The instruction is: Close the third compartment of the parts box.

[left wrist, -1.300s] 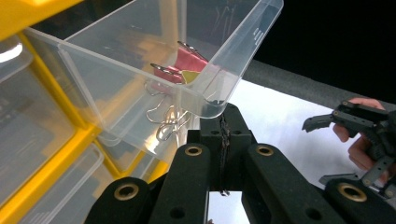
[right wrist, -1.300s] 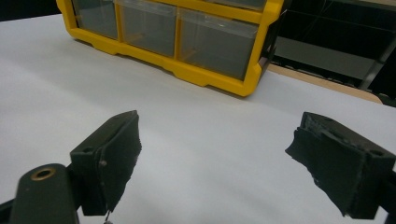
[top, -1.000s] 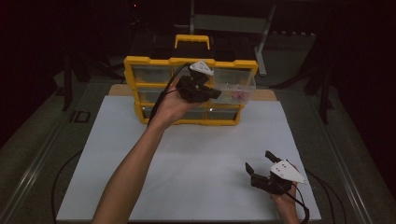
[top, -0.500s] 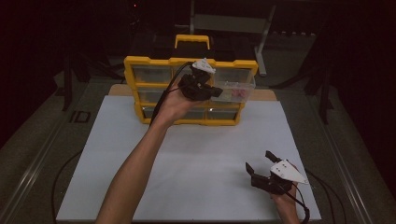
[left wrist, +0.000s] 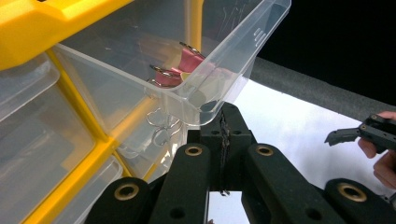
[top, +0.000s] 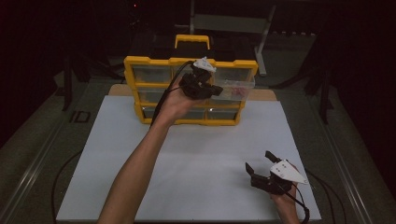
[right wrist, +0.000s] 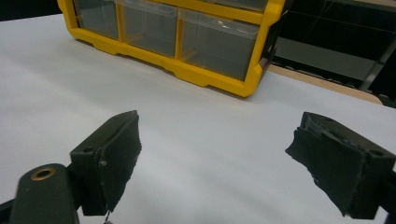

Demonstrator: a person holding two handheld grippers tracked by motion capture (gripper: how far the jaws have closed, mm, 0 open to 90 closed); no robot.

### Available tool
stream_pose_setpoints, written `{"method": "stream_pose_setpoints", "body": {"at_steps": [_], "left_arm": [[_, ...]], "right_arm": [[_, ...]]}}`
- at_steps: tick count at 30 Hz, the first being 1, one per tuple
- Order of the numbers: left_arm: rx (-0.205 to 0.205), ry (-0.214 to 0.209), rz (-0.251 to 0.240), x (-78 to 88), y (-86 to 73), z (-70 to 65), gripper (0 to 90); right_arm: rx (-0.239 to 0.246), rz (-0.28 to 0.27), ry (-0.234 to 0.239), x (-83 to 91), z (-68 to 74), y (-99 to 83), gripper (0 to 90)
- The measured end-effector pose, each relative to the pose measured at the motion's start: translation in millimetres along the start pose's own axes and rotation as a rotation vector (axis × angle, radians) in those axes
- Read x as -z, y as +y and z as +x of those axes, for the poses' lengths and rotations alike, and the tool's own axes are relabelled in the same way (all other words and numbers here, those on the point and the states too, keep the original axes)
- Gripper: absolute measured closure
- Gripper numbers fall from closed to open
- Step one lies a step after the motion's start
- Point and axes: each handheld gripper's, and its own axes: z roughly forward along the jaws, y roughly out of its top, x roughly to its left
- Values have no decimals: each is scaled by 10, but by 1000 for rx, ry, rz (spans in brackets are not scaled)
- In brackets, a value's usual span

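left gripper [top: 215,89] upper centre: clamped on drawer [top: 236,87] lip, apparently unmoved | drawer stays half out | right gripper [top: 259,164] lower right: jaws apart, idle

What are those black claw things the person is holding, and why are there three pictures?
They are hand-held grabbers, one in each hand, each with two black jaws. One camera looks down from above the table. The other two cameras ride on the grabbers and look along their jaws. On the white table stands a yellow drawer box with clear drawers. One clear drawer is pulled out, with pink clips inside. The left grabber has its jaws shut right under the drawer's front lip; whether it pinches the lip is hard to tell. The right grabber waits low over the table, jaws wide open, holding nothing.
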Motion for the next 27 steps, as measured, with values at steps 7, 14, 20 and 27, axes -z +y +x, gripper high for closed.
{"method": "stream_pose_setpoints", "body": {"at_steps": [7,14,20,27], "left_arm": [[9,2,-12,-31,-2,28,900],[10,16,-28,-105,-18,50,900],[13,22,-33,-142,-23,71,900],[23,46,-30,-189,-46,113,900]], "right_arm": [[-5,3,0,0,-6,-3,136],[-4,2,0,-4,3,-2,136],[-1,4,2,-5,-3,-7,136],[3,6,-2,-6,-1,-8,136]]}}
